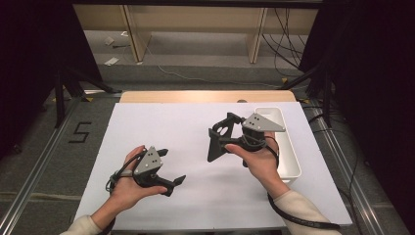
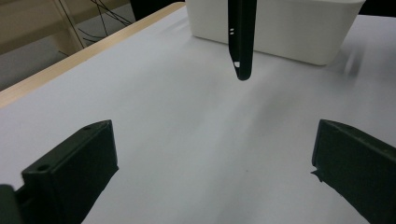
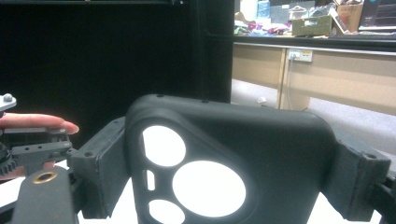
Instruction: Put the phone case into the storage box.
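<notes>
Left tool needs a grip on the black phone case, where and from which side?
Take the free lower end of the black rubbery phone case, hanging edge-on below the right tool. Come level from the left tool side, one open jaw on each flat face.

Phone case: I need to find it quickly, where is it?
High view, right of centre: the black phone case hangs between the right gripper jaws, just left of the white bin.

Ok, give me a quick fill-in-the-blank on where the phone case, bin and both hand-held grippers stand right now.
1. The right hand-held gripper grips a black ____ case.
2. The left hand-held gripper has its jaws ____, with nothing between them.
3. The white bin sits near the table's ____ edge in the high view.

Missing words: phone; open; right
</notes>
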